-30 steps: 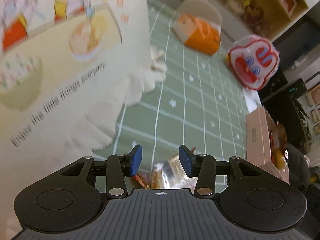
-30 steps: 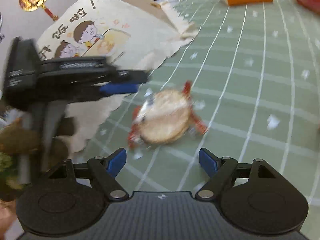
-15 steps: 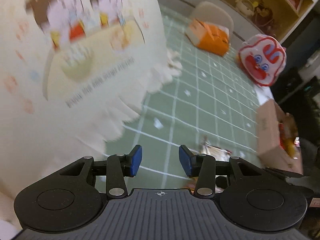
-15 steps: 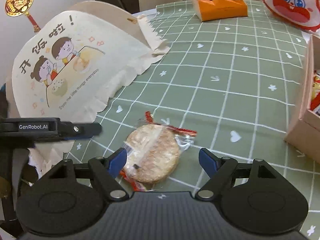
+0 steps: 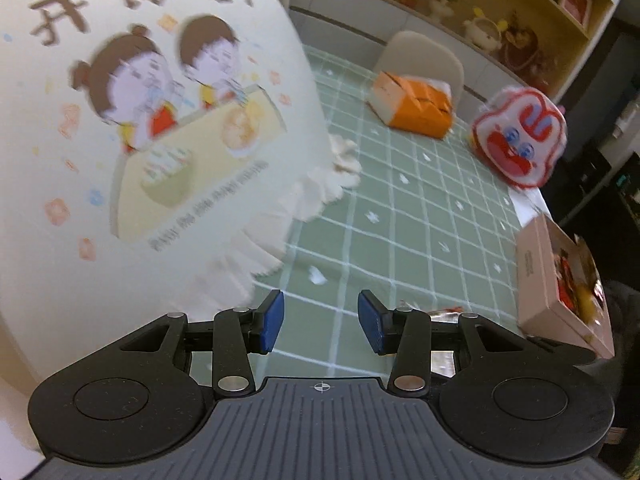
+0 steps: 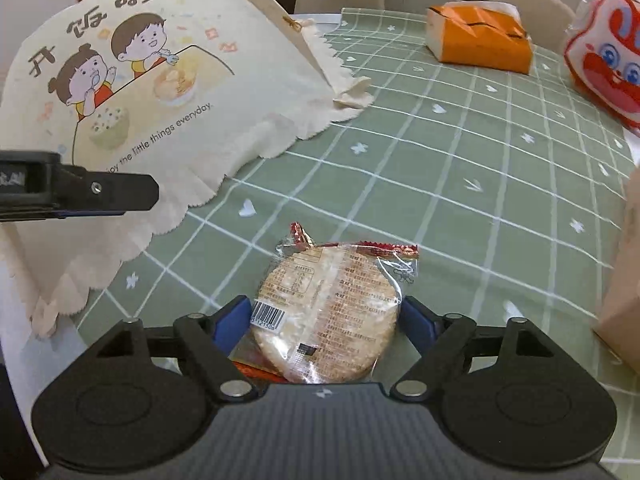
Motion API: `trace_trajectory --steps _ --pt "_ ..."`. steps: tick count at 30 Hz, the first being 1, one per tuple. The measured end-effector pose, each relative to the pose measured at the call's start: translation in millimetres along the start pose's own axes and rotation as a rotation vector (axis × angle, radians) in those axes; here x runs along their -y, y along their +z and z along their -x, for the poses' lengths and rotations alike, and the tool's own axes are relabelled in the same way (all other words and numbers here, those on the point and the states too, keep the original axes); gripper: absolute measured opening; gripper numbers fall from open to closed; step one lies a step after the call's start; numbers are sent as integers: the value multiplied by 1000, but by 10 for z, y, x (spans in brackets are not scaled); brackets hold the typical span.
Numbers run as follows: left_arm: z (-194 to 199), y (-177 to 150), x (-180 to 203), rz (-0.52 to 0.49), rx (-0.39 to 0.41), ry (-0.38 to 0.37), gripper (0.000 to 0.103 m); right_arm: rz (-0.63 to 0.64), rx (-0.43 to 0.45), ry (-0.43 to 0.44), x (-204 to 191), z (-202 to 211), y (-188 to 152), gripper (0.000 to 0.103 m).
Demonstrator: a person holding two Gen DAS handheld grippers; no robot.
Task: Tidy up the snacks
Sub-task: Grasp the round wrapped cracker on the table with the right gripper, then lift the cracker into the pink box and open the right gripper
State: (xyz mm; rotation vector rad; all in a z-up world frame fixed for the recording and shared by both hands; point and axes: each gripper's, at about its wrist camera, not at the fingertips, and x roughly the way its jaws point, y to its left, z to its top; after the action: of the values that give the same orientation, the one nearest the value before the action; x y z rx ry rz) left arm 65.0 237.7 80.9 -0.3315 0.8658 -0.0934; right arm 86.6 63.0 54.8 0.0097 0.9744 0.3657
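The cracker [image 6: 326, 312], a round rice cracker in a clear wrapper, lies flat on the green tablecloth [image 6: 460, 168], straddled by the right gripper.

At far left, the food cover [image 6: 132, 80] with its scalloped skirt lies on the table beside the cracker. The left gripper [image 5: 319, 322] hangs above bare cloth next to it, jaws partly apart and empty. A swing of that hand could snag the skirt and drag the cover.

In the middle, the right gripper [image 6: 326, 326] has its jaws wide, a blue pad at each side of the cracker. Whether the pads already press on it I cannot tell. The risks here are plain: a hard squeeze across the disc could snap it, the slick film could let it slip out on lifting, and pads that catch only wrapper would leave it dangling.

At right stands the pink box [image 5: 556, 280], already holding snacks and probably the goal. A low carry could knock its wall. The orange pack [image 6: 478, 42] and the rabbit bag [image 6: 604, 60] lie well beyond.
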Motion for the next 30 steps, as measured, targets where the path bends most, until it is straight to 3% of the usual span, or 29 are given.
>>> trace_trajectory --steps 4,7,11,14,16,19,24,28,30 --pt "-60 -98 334 -39 -35 -71 47 -37 21 5 318 452 -220 79" --pt "-91 -178 707 -85 -52 -157 47 -57 102 -14 576 979 -333 79" --pt "-140 -298 1233 -155 -71 -260 47 -10 312 -192 868 1714 -335 79" --pt "-96 -407 1608 -220 -74 -317 47 36 421 -346 1086 1902 -197 80" --pt "-27 -474 1765 -258 -70 -335 47 19 468 -403 1285 1887 -82 80" --pt "73 -536 1888 -289 -54 -333 47 -12 449 -435 1610 1721 43 80" --pt "195 -572 1878 -246 -6 -301 47 -87 477 -404 1902 1592 2 80" --pt "145 -616 1780 -199 -8 -240 47 -223 544 -331 2002 1687 -252 80" --pt "136 -647 1736 -185 -16 -242 47 -253 525 -303 1975 1692 -386 80"
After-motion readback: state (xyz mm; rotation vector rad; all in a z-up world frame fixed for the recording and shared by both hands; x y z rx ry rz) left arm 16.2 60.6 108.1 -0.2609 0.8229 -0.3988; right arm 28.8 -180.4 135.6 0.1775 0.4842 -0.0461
